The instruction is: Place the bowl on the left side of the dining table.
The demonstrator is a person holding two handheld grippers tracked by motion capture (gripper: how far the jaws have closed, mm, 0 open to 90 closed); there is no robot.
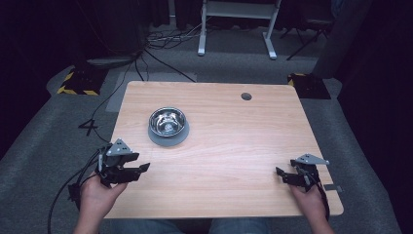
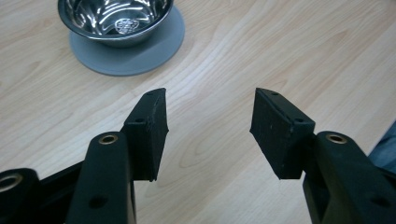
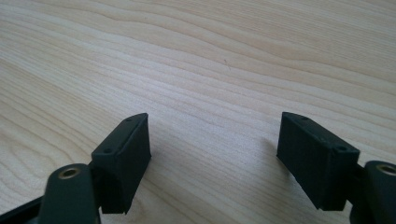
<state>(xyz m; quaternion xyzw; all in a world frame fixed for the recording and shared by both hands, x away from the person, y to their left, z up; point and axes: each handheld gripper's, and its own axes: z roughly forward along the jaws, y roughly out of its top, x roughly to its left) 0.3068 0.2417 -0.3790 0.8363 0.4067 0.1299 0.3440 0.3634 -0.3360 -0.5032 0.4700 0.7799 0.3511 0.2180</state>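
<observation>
A shiny steel bowl stands on a round grey mat left of the table's middle; the left gripper view shows the bowl and the mat at the top left. My left gripper is held near the table's front left corner, pointing right, below the bowl. Its jaws are open with bare wood between them. My right gripper rests near the front right corner, pointing left. It is open too, with nothing between its pads.
The wooden table has a round cable hole near its far edge. Beyond it, on the grey floor, stand a white desk frame, loose cables and yellow-black striped blocks.
</observation>
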